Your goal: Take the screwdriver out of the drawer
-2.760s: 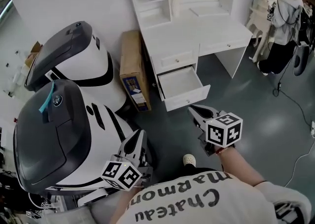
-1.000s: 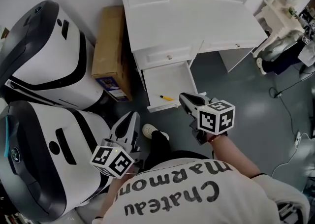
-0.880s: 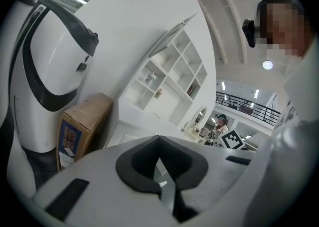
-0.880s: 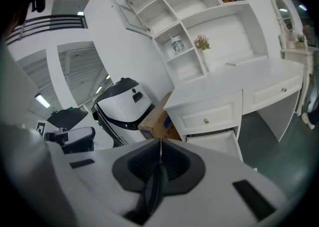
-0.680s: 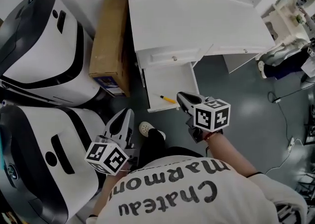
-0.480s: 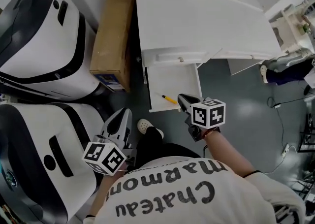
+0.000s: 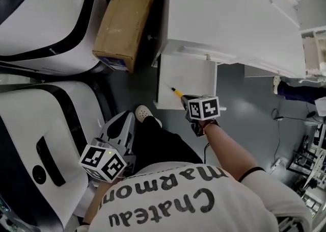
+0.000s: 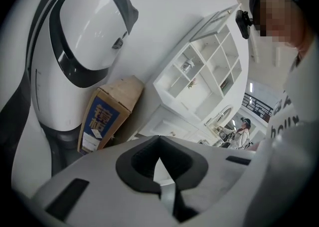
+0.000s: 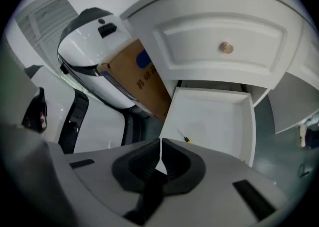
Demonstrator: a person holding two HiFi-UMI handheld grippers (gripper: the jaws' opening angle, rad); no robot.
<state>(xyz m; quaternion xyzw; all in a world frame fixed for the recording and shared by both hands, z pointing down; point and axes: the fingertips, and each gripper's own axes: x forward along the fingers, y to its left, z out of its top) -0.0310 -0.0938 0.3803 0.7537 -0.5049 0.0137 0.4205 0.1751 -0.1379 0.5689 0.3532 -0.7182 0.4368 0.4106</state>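
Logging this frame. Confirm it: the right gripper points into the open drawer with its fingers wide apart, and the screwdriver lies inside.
Not quite. The right gripper has its fingers shut together, with nothing between them, as the right gripper view shows. It does point into the open drawer, where the screwdriver lies.

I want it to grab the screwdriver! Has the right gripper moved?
Yes. The right gripper has come toward the open drawer; its tips now reach its front edge, near the screwdriver.

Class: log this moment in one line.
stage: pre-grasp | right gripper: jaws shut, empty, at open drawer | screwdriver: in drawer, ungripped | left gripper: jaws shut, empty
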